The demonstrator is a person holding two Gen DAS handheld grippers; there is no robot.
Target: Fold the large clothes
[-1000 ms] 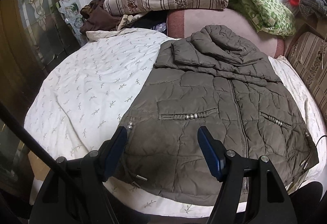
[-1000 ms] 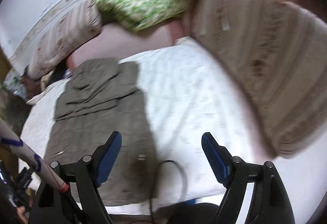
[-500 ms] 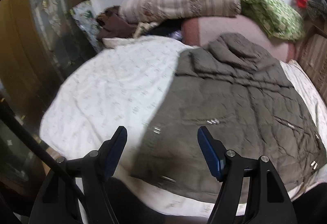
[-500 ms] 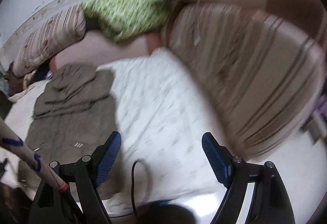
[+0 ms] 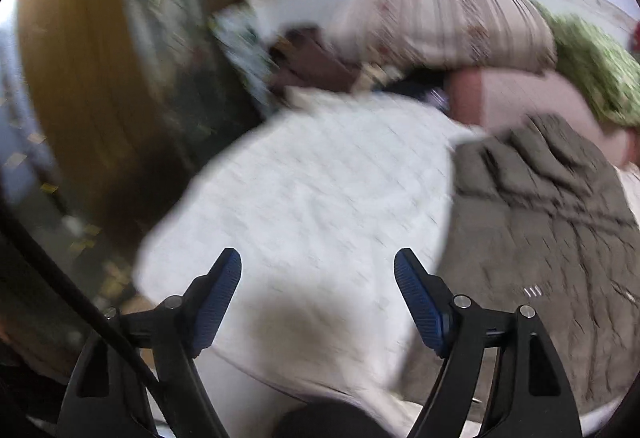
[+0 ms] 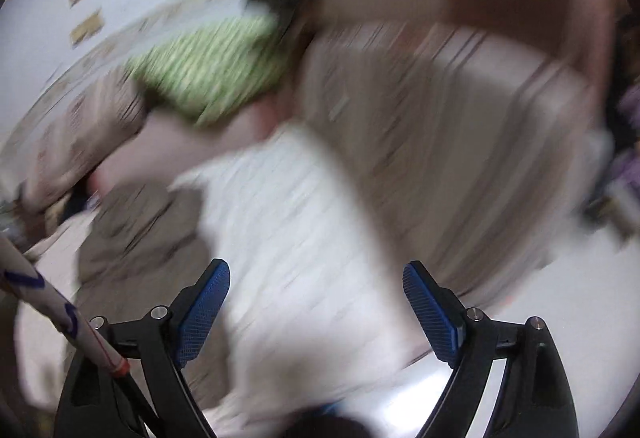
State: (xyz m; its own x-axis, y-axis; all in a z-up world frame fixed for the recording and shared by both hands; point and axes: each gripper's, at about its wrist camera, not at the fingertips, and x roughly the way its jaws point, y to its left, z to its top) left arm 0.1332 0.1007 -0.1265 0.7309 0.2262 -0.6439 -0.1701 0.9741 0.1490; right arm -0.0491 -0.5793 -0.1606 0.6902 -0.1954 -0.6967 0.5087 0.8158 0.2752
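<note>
An olive-brown quilted jacket point(image 5: 540, 222) lies flat on a white patterned bedsheet point(image 5: 320, 198), at the right in the blurred left wrist view. My left gripper point(image 5: 318, 278) is open and empty, over bare sheet to the left of the jacket. In the blurred right wrist view the jacket point(image 6: 136, 234) lies at the far left. My right gripper point(image 6: 316, 290) is open and empty, over the white sheet point(image 6: 296, 238) to the right of the jacket.
Striped bolster point(image 5: 448, 26), green patterned blanket point(image 5: 592, 74) and pink headboard cushion point(image 5: 528, 98) line the bed's far end. A wooden door point(image 5: 88, 98) stands left of the bed. A large striped cushion point(image 6: 460, 142) flanks the bed's right side.
Both grippers have swung outward away from the jacket: the left view has shifted left to bare sheet and the door, the right view right toward the striped cushion. Both stay open.
</note>
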